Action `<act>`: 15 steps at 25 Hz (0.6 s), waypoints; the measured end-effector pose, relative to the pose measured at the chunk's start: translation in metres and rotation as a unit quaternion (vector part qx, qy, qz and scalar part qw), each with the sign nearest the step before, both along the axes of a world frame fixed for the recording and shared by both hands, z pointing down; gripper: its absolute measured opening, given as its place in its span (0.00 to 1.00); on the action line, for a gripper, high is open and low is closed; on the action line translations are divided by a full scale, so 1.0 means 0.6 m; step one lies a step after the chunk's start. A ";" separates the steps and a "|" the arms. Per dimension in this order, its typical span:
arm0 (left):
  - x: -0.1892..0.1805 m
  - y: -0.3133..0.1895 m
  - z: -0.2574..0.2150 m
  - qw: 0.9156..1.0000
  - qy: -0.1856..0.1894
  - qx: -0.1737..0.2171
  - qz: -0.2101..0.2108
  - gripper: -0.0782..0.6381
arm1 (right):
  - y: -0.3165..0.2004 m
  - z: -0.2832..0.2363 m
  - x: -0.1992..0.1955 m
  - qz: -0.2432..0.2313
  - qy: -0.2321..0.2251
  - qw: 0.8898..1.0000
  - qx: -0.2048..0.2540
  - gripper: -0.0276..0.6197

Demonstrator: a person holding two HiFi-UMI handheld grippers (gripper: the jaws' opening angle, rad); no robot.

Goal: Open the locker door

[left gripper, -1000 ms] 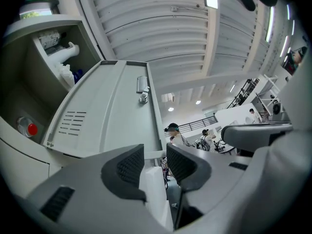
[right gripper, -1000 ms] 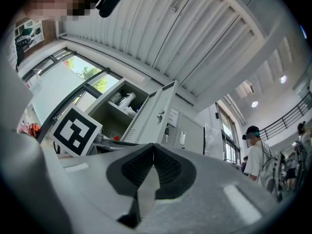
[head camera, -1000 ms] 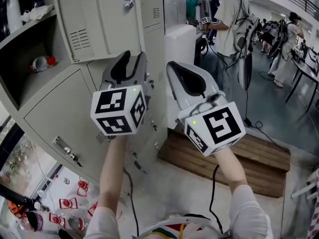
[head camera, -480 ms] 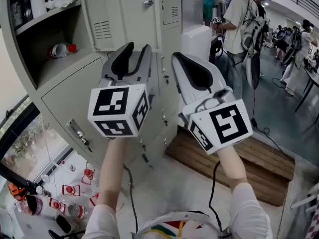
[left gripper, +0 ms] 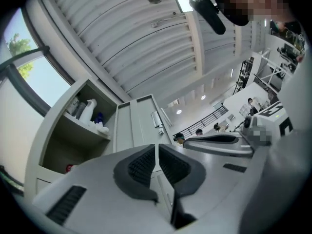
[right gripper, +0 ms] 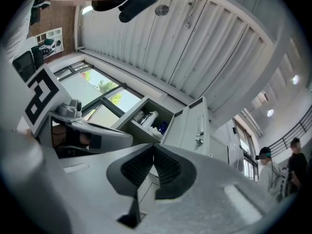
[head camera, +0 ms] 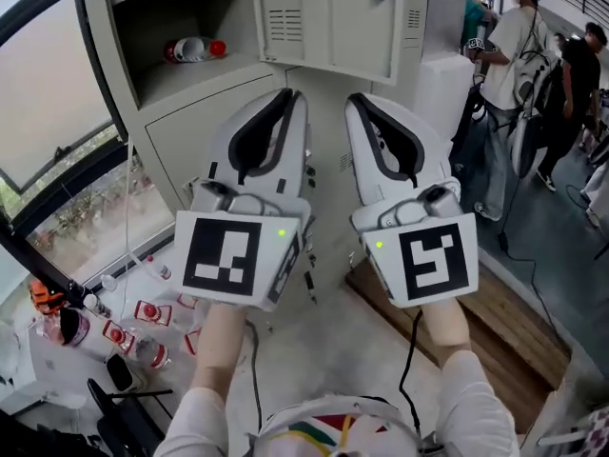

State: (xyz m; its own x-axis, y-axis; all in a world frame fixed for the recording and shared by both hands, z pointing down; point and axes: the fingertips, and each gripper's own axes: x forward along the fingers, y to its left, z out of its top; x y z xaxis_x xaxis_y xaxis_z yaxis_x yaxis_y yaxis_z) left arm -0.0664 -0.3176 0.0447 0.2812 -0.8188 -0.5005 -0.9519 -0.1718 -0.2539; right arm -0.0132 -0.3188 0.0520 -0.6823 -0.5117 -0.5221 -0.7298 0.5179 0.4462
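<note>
Two grippers are up in front of the locker bank (head camera: 228, 112), side by side, and we hold them with the marker cubes facing back at us. The left gripper (head camera: 291, 96) is closing as we speak. In the left gripper view (left gripper: 156, 147) we see its ribbed pads drawn in to a thin slit with nothing between them. The right gripper (head camera: 356, 101) is pressed together. In the right gripper view (right gripper: 152, 148) its pads meet at the tips, and they pinch nothing either.

The locker door (head camera: 186, 146) is the plain grey panel low in the locker bank, under the open compartment (head camera: 181, 27). It sits flush and closed, and both grippers point at it without touching it. Its handle is hidden behind the left gripper. A bottle (head camera: 193, 49) with a red cap lies on its side in that compartment. Just right of the compartment hangs an upper door (head camera: 328, 17) with vent slots and a latch, and we cannot tell whether it is flush or ajar.

To the left of the locker bank we have a window (head camera: 57, 131), with small red-and-white containers (head camera: 143, 312) on the floor below it. At the right foot of the bank lies a wooden platform (head camera: 495, 322). Further right, well apart from the bank, people (head camera: 514, 55) stand about.
</note>
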 end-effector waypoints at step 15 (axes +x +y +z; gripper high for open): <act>-0.178 0.167 0.156 0.974 0.043 -0.026 -0.219 0.13 | 0.123 0.135 -0.144 -0.137 -0.011 0.990 -0.030 0.05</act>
State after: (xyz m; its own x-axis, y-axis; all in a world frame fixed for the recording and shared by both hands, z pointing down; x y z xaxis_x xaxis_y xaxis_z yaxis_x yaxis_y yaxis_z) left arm -0.1730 -0.2171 0.1382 -0.1418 -0.8753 -0.4623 -0.9541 0.2452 -0.1717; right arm -0.0995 -0.2448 0.1333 -0.7887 -0.3394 -0.5126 -0.5670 0.7238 0.3933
